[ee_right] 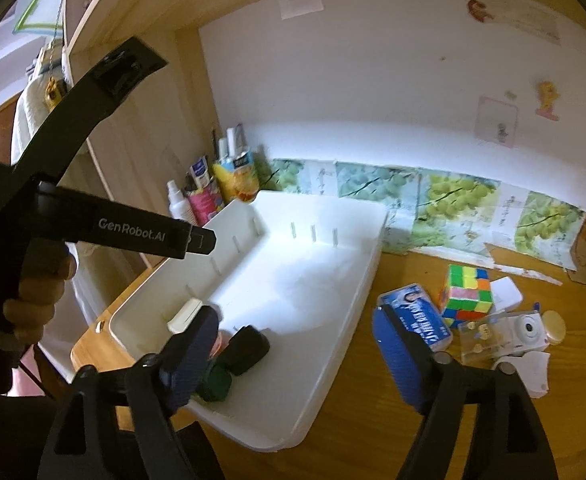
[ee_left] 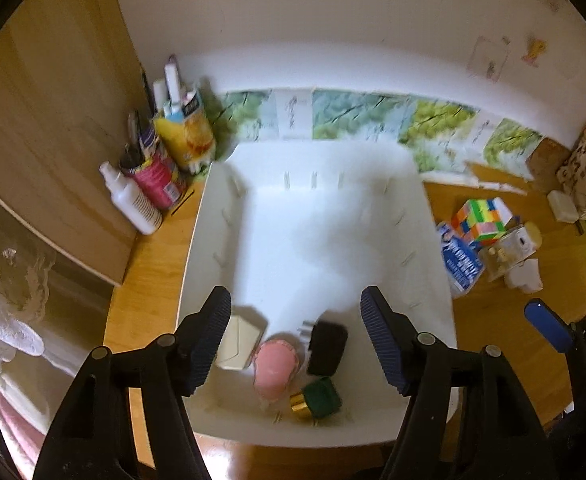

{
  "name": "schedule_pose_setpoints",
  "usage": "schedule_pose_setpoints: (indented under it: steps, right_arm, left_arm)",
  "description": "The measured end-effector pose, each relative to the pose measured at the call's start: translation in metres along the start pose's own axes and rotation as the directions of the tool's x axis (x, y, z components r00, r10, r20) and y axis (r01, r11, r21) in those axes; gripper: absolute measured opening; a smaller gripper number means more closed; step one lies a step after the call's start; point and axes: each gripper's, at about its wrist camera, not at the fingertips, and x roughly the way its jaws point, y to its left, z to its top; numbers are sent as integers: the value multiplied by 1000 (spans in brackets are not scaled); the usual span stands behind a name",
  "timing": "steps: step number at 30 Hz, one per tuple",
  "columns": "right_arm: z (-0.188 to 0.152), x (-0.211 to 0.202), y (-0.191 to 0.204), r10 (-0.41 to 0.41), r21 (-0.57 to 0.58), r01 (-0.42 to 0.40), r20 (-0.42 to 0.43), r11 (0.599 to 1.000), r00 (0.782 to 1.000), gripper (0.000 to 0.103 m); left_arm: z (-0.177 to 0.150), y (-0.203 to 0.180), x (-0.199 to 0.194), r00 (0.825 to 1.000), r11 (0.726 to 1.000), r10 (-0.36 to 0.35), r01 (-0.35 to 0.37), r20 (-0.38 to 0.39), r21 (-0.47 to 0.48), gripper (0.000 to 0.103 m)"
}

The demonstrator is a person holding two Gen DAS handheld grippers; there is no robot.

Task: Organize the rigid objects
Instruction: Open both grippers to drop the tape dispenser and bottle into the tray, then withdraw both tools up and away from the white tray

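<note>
Right gripper point(ee_right: 299, 354) jaws apart, empty, low centre of frame over tray point(ee_right: 357, 280) edge. Left gripper point(ee_left: 295, 340) also apart, empty, above tray's near end w/ black adapter point(ee_left: 327, 347), pink item point(ee_left: 273, 372). Next pick prob cube point(ee_right: 468, 294), right of tray: come straight down, square on flat faces, avoid blue box point(ee_right: 423, 320) touching it.

White spray bottle point(ee_left: 131, 204), yellow carton point(ee_left: 187, 134) in corner; grape-print strip point(ee_right: 445, 196) along wall point(ee_right: 373, 80).
</note>
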Motion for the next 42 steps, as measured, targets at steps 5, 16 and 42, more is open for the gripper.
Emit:
schedule_pose_setpoints:
  steps: [5,16,42]
  right_arm:
    - [-4,-9,-9,-30,35,28,33,999,999,81]
    - [-35,-35,-32,-189,124,180,62,976,980,81]
    - [-90,-57,-131,-417,129,417,-27,900,908,81]
  left_arm:
    - [-4,-5,-3,998,999,-43,42,37,7,71]
    - [-23,-29,1,993,993,-115,114,33,24,71]
    - [-47,-131,10,972,974,-202,212,-118,82,76]
